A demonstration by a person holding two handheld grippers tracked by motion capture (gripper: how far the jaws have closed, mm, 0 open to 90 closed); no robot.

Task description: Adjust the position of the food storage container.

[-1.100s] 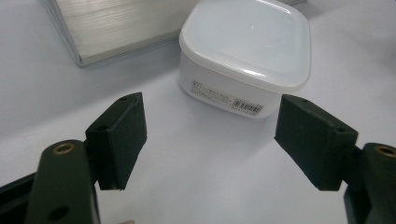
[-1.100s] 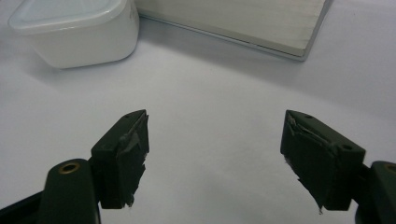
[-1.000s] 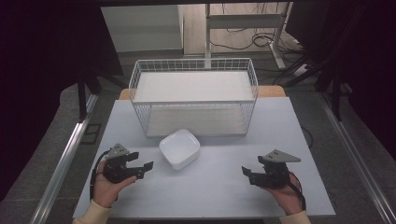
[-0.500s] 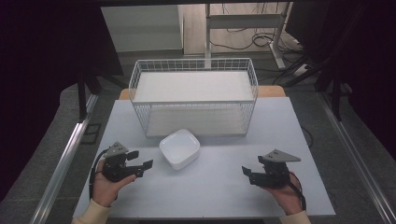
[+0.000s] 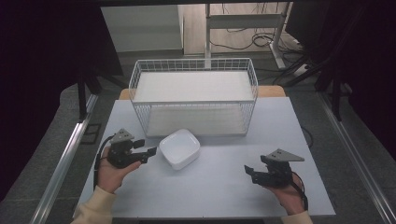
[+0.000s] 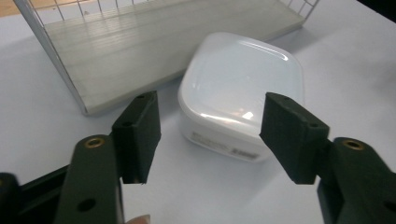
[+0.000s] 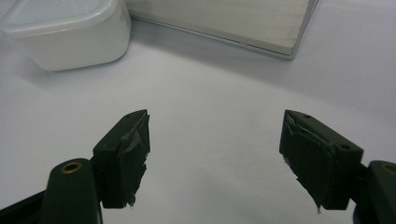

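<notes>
White container (image 5: 180, 148) sat upside down, as far as I could tell, on the pale table (image 5: 219, 196), just in front of the wire basket (image 5: 194, 100), as my left tongs (image 5: 148, 151) closed in on its near corner. Nearest to me, in the left gripper view, the black pads (image 6: 140, 135) stood well apart and had just been narrowing, with nothing gripped; the container (image 6: 243, 93) lay a little beyond the tips, not yet between them. My right tongs (image 5: 248, 171) hung wide open and empty well off to the other side, above bare table. The risk, as I judged it, lay in the container's smooth, rounded sides: jaws closing too early would pinch only the corner and send the glossy shell skidding away toward the basket wall just behind it. A grip set too high on the curved edge could also slip off upward. Farther back, the basket's near rim stood taller than the container, so a low carry might have knocked it against the wire and tipped it out of a weak hold.
</notes>
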